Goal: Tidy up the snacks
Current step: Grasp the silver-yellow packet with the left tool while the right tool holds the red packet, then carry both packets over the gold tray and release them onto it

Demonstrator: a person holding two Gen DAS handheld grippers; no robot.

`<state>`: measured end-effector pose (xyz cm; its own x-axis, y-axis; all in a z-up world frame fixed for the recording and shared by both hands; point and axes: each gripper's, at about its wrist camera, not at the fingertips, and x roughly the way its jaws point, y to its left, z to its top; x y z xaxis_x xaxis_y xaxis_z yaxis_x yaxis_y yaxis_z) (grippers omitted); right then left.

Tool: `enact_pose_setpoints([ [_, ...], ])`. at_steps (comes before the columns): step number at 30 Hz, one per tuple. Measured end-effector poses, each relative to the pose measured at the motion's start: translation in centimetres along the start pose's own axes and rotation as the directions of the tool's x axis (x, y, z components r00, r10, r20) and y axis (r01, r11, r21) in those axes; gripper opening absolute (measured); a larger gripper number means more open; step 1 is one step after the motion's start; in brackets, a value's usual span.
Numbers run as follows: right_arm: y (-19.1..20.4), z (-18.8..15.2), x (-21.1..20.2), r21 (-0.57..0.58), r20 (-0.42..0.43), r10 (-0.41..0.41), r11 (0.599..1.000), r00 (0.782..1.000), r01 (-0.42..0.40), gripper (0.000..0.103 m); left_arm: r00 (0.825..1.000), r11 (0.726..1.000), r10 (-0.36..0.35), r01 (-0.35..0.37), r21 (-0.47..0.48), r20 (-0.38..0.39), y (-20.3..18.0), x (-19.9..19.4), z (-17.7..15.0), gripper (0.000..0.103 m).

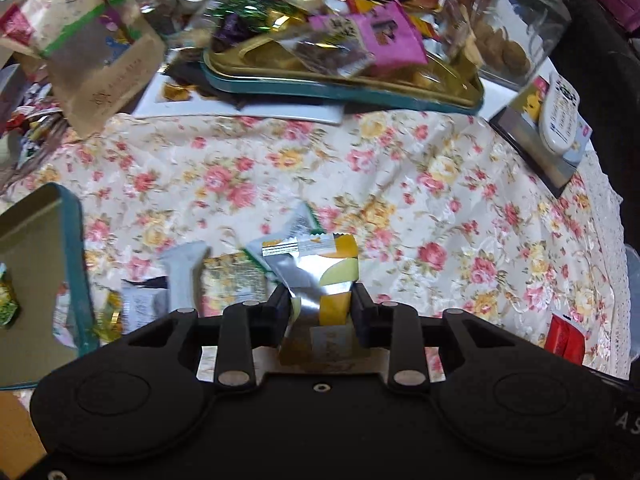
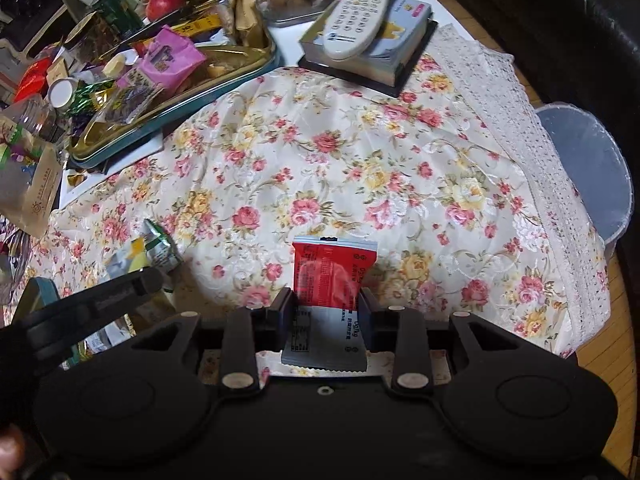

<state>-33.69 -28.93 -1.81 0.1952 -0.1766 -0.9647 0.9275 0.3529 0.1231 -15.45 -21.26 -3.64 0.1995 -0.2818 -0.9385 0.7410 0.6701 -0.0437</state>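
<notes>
Floral cloth, cream with pink and yellow roses, is covering most of the table, its lace hem hanging over the right edge. Beyond the cloth's far-left corner a gold tray with a teal rim is sitting loaded with wrapped sweets, a pink packet lying on top of the heap. Just behind the tray a clear jar of cookies is standing, with apples beside it. At the far-right corner a white remote is lying on a small book. A brown paper bag is leaning at the left edge. A second teal-rimmed tin is showing at the near-left edge.

The left gripper is hovering over the cloth's near-left part, its jaws pinching a silver, yellow and green snack packet that is standing upright between them. More loose packets are lying on the cloth just below and to its left. The right gripper is holding over the near middle of the cloth, jaws squeezing a red and silver sachet, also upright.
</notes>
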Motion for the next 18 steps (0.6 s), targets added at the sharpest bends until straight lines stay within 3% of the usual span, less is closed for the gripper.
enact_pose_setpoints([
  [18,11.1,-1.3,2.1,-0.172,-0.038,0.01,0.985,0.999,-0.016,0.035,0.991,0.986,0.128,-0.124,-0.113,0.028,10.6,-4.5,1.8,0.04],
])
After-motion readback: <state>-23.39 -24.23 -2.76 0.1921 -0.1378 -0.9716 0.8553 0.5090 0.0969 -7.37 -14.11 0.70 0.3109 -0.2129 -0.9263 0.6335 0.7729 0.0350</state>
